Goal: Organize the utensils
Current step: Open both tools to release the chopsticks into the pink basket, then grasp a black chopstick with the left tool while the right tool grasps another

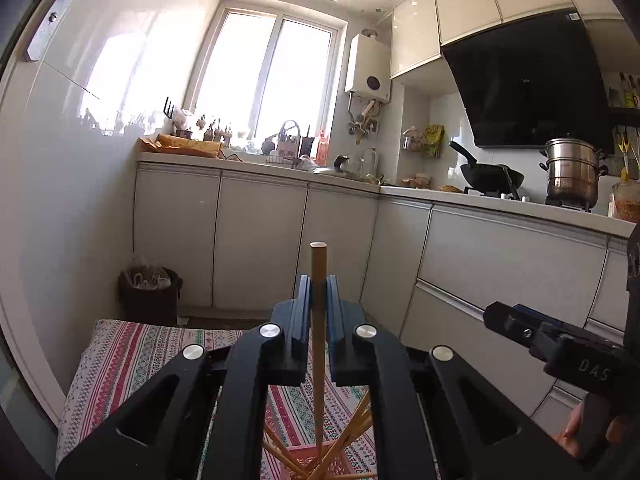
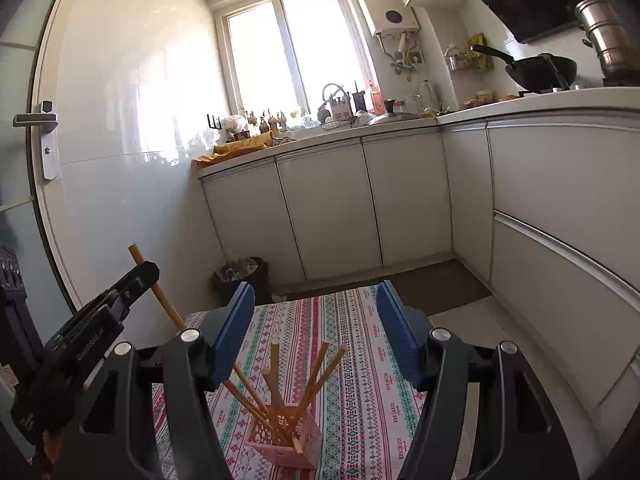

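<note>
The left gripper is clamped on a long, pale wooden chopstick held nearly upright, its lower end reaching down toward the pink perforated plastic utensil holder, though whether the tip is already inside is hard to tell. That holder stands on the table covered by a red, green and white patterned cloth, towards the near edge, with several more wooden chopsticks fanned out of it. The right gripper hangs over the holder with its blue-padded jaws spread wide and nothing between them.
</note>
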Available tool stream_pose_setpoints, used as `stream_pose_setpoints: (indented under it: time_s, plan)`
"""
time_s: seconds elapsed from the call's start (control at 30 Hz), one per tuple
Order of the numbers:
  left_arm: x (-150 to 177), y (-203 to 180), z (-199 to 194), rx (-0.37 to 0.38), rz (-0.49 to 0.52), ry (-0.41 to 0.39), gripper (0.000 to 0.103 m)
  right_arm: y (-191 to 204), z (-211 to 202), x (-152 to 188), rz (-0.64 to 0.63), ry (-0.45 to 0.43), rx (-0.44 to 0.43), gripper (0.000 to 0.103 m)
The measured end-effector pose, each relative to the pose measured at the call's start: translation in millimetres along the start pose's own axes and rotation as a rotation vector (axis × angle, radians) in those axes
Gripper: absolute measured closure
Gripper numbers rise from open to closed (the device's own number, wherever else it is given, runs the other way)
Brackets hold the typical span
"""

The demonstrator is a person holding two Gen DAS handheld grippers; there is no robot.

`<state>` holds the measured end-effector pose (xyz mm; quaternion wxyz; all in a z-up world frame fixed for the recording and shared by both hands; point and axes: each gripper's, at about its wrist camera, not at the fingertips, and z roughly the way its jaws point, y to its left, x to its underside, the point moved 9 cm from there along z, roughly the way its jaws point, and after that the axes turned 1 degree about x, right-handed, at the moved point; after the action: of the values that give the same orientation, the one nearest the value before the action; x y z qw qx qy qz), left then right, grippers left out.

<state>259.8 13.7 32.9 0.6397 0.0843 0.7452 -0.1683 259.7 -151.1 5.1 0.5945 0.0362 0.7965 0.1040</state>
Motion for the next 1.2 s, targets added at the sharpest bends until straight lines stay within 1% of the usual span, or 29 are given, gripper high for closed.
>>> stream_pose_setpoints:
  time_s: [0.07, 0.1, 0.13, 0.17, 0.2, 0.23, 0.27, 0.3, 0.33, 0.4, 0.47, 0.53, 0.57, 0.6, 0.67, 0.7, 0.73, 0.77, 0.8, 0.83, 0.9, 0.97, 1.07, 1.2]
  plan:
    - [15, -1, 11, -0.004, 0.011, 0.042, 0.097, -7, 1, 2, 0.005, 0.011, 0.002, 0.04]
    - [25, -2, 19, -0.001, 0.019, 0.082, 0.097, -9, 0, 5, 0.008, 0.016, 0.003, 0.04]
    - [38, -2, 28, 0.013, 0.02, 0.139, 0.096, -11, 0, 6, 0.01, 0.023, 0.003, 0.04]
    - [51, -2, 35, 0.034, 0.007, 0.199, 0.095, -13, -1, 8, 0.013, 0.027, 0.004, 0.04]
    - [60, 0, 38, 0.039, -0.014, 0.233, 0.093, -15, -2, 10, 0.016, 0.029, 0.007, 0.04]
    - [63, 4, 36, 0.03, -0.033, 0.232, 0.086, -16, -2, 11, 0.019, 0.031, 0.008, 0.04]
    - [61, 9, 30, 0.027, -0.055, 0.215, 0.082, -18, -2, 13, 0.025, 0.034, 0.009, 0.04]
    - [58, 13, 25, 0.021, -0.073, 0.195, 0.072, -19, -3, 14, 0.03, 0.036, 0.01, 0.04]
    - [54, 16, 20, 0.017, -0.082, 0.183, 0.065, -20, -3, 15, 0.032, 0.038, 0.012, 0.04]
    - [47, 18, 15, 0.005, -0.081, 0.171, 0.065, -19, -3, 15, 0.033, 0.04, 0.013, 0.04]
    - [39, 20, 7, -0.002, -0.081, 0.151, 0.062, -19, -5, 15, 0.034, 0.041, 0.014, 0.039]
    - [32, 19, -1, -0.001, -0.078, 0.133, 0.053, -18, -7, 14, 0.038, 0.039, 0.015, 0.038]
    - [29, 20, -7, -0.006, -0.077, 0.12, 0.05, -18, -8, 13, 0.039, 0.037, 0.018, 0.037]
    - [27, 20, -11, -0.004, -0.077, 0.113, 0.046, -18, -10, 13, 0.04, 0.036, 0.019, 0.035]
    - [24, 18, -19, -0.005, -0.074, 0.11, 0.041, -17, -15, 14, 0.044, 0.034, 0.023, 0.026]
    - [24, 18, -24, -0.007, -0.072, 0.108, 0.036, -17, -18, 15, 0.046, 0.033, 0.024, 0.021]
    - [23, 18, -28, -0.008, -0.071, 0.105, 0.027, -16, -20, 15, 0.047, 0.031, 0.026, 0.016]
    - [22, 17, -32, -0.009, -0.07, 0.098, 0.022, -15, -23, 16, 0.046, 0.028, 0.031, 0.013]
    - [20, 17, -38, -0.008, -0.07, 0.087, 0.011, -14, -26, 17, 0.043, 0.025, 0.034, 0.008]
    - [19, 16, -44, -0.005, -0.072, 0.074, 0.007, -13, -29, 18, 0.038, 0.025, 0.037, 0.007]
    - [15, 17, -54, -0.012, -0.078, 0.062, 0.007, -10, -33, 21, 0.018, 0.043, 0.051, 0.007]
    - [13, 16, -61, -0.015, -0.08, 0.072, 0.007, -8, -37, 24, 0.008, 0.057, 0.061, 0.007]
    - [12, 15, -71, -0.024, -0.067, 0.078, 0.007, -6, -48, 26, 0.0, 0.056, 0.066, 0.007]
    - [20, 14, -82, -0.024, -0.066, 0.117, 0.007, -4, -61, 31, -0.006, 0.066, 0.066, 0.007]
